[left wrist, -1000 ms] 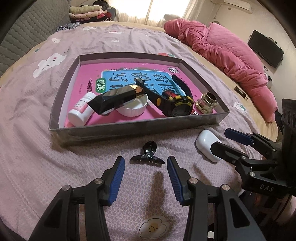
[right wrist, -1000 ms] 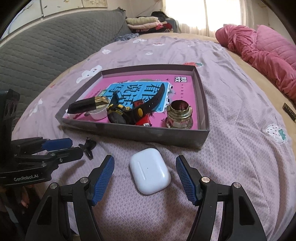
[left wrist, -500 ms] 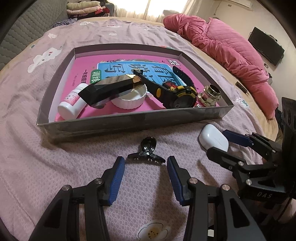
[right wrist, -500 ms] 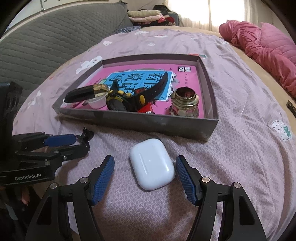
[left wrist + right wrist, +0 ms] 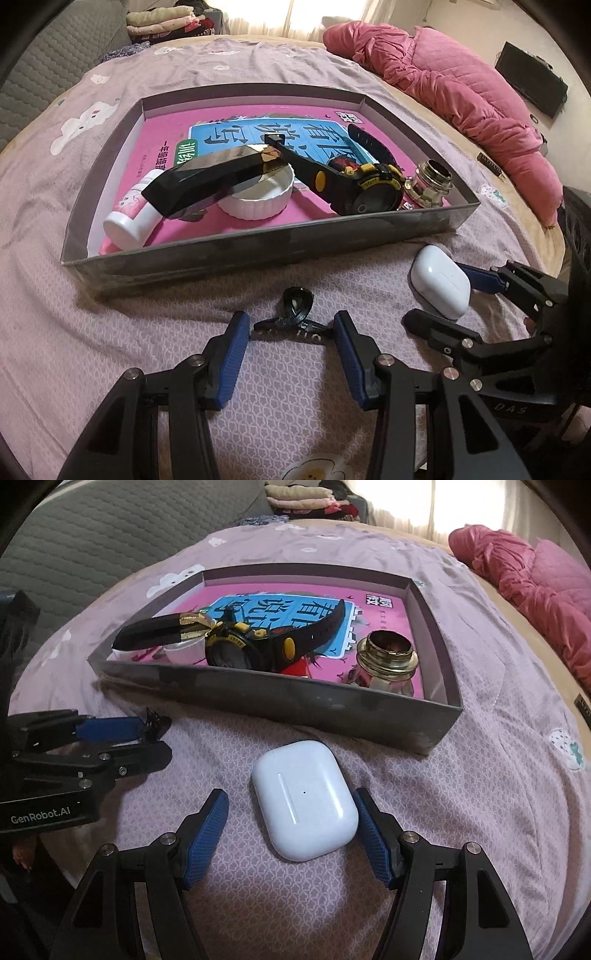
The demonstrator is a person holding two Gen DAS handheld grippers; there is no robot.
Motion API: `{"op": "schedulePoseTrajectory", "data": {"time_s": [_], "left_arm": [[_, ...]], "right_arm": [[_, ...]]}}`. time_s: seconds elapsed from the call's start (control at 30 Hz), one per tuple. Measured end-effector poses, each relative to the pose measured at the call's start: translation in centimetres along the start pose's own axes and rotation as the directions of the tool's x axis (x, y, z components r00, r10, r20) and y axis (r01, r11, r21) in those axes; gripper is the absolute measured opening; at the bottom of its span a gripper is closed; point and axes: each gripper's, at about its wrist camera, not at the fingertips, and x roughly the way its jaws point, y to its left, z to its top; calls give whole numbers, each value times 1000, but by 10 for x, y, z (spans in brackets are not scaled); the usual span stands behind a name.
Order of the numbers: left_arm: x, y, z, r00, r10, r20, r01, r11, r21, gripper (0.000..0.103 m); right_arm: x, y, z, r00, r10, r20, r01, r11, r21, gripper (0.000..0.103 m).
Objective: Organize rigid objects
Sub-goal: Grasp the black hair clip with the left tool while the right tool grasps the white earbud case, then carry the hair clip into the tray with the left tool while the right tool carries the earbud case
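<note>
A small black hair claw clip (image 5: 293,314) lies on the purple bedspread in front of the grey tray (image 5: 258,254). My left gripper (image 5: 290,332) is open, its blue pads on either side of the clip's near end. A white earbud case (image 5: 304,799) lies on the bedspread before the tray's near wall. My right gripper (image 5: 291,819) is open, its pads on either side of the case's near half. The case also shows in the left wrist view (image 5: 439,282). The tray holds a pink book, a black watch (image 5: 362,177), a black box (image 5: 210,177), a white dish, a white bottle and a brass fitting (image 5: 388,657).
The tray (image 5: 280,701) sits on a bed. A pink quilt (image 5: 461,92) lies at the far right. A grey padded headboard (image 5: 92,535) stands on the left. Folded clothes (image 5: 166,22) sit at the far end. The left gripper (image 5: 110,738) shows at left in the right wrist view.
Both grippers have moved forward and lower towards the bedspread. The clip now sits between the left pads and the case between the right pads. Both stayed open.
</note>
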Motion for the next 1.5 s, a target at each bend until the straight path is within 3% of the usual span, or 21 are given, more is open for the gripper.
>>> {"op": "schedulePoseTrajectory", "data": {"time_s": [0.07,0.13,0.33,0.8,1.1,1.37,1.47,1.5], "left_arm": [[1,-1,0,1000,3,1,-3,1000,4,47],[1,-1,1,1000,6,1,-6,1000,5,46],[0,-3,2,1000,19,8,-19,1000,19,43],[-23,6,6,996,-65,60,68,997,-48,43],[-26,13,6,995,-73,68,78,994,-75,43],[-45,16,12,988,-72,139,84,993,-85,43],[-50,19,14,984,-72,162,87,992,-92,43],[-50,19,14,984,-71,164,87,992,-93,43]], "right_arm": [[0,-1,0,1000,2,3,-2,1000,0,65],[0,-4,1,1000,4,4,-4,1000,3,54],[-4,-6,3,1000,26,17,-26,1000,8,51],[-16,-3,6,988,140,65,-143,989,45,48],[-4,-11,15,969,227,93,-239,961,139,48],[-24,-6,19,951,262,164,-281,954,108,47],[-35,-12,22,940,265,216,-295,947,124,43],[-37,-13,24,939,261,225,-294,947,128,32]]}}
